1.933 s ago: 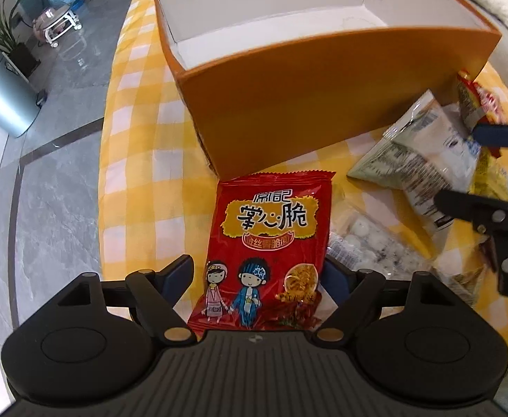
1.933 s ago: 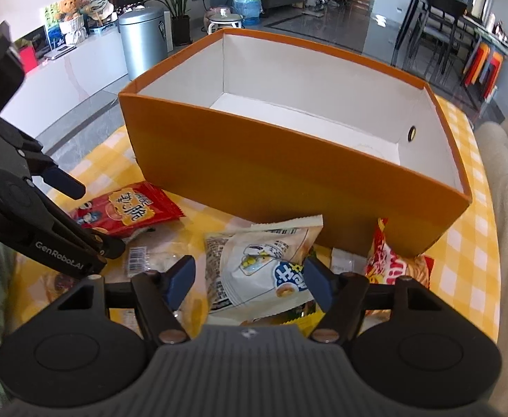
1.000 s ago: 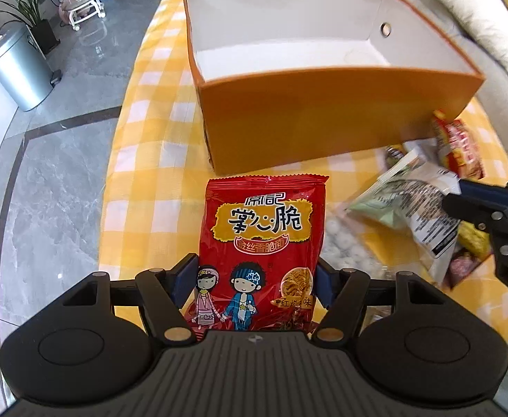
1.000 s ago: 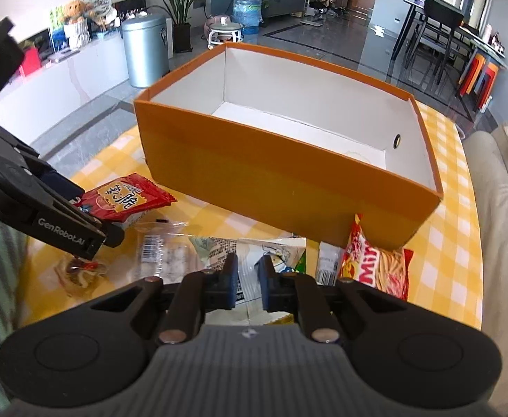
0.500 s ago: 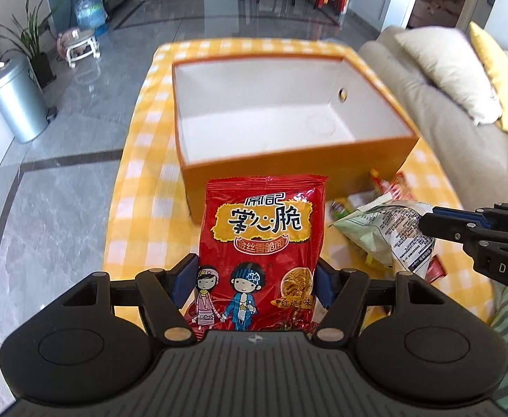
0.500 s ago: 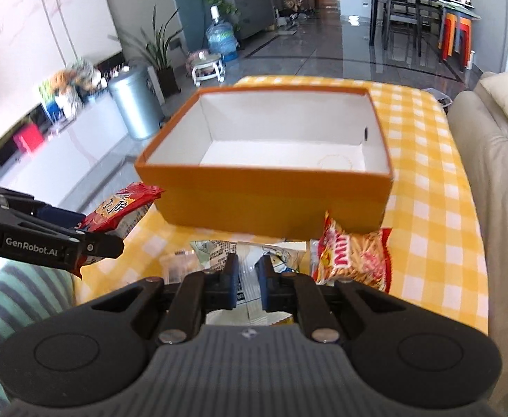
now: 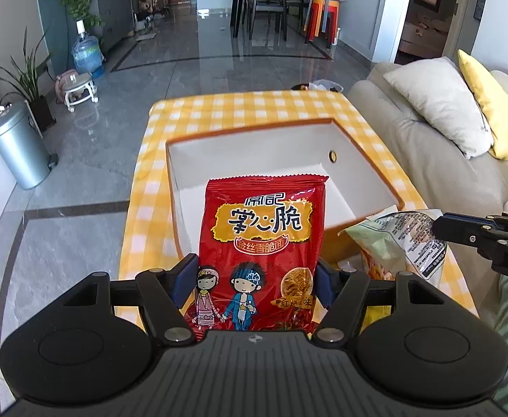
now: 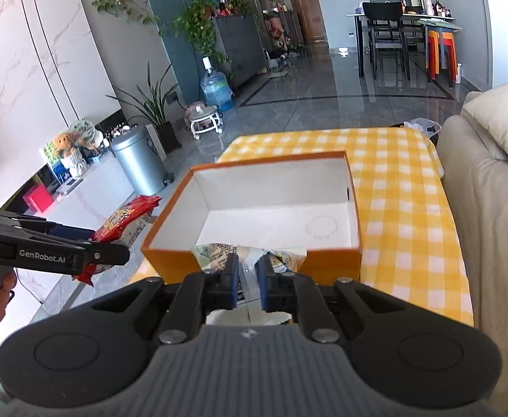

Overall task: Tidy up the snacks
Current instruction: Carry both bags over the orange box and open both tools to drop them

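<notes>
The left gripper (image 7: pixel 254 279) is clamped across a red foil snack packet printed with two cartoon children (image 7: pixel 262 250), holding it upright in the air before an open orange cardboard box with a white inside (image 7: pixel 354 187). The right gripper (image 8: pixel 246 279) is pinched nearly together on a pale green and white crinkled snack bag (image 7: pixel 401 239), held aloft just beside the box's near wall. The box rests on a table covered in yellow-and-white checked cloth (image 8: pixel 403 187).
</notes>
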The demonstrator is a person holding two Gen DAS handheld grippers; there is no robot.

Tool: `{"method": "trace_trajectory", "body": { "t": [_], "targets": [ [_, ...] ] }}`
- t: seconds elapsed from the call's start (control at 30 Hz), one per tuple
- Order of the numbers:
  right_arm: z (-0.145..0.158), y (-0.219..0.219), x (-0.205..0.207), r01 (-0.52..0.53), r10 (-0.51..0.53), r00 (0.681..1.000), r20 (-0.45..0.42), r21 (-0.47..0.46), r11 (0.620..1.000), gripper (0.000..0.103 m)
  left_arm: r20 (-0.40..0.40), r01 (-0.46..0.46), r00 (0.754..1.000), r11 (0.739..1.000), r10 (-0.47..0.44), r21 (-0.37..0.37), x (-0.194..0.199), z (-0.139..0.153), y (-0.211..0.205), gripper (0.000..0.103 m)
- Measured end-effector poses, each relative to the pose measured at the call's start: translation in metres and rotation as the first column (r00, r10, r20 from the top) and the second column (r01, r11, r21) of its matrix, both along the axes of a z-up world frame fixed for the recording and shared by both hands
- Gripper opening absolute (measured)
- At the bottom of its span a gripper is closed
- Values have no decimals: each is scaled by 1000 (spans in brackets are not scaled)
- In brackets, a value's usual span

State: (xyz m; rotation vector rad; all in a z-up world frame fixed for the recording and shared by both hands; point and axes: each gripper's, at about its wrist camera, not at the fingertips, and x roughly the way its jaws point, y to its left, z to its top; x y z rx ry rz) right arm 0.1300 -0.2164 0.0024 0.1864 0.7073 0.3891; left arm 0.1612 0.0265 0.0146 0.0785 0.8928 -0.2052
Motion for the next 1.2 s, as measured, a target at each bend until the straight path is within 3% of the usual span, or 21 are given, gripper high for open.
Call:
{"method": "trace_trajectory", "body": {
  "t": [0.33, 0.5, 0.83, 1.2],
  "targets": [
    [17, 19, 56, 23, -14, 996, 89, -101, 995, 7, -6, -1, 1000, 998, 1, 63, 55, -5, -13, 77],
    [8, 33, 95, 41, -28, 995, 95, -139, 989, 7, -46, -10, 999, 993, 15, 114, 85, -20, -18, 77],
    [-42, 62, 155, 2, -6, 1000, -15, -232, 973, 6, -167, 43, 986, 975, -6, 219, 127, -67, -26, 77],
    [-92, 83, 181, -79, 22, 978, -207, -272, 959, 6, -253, 116, 967, 948, -39, 296, 144, -96, -34, 77]
  ]
}}
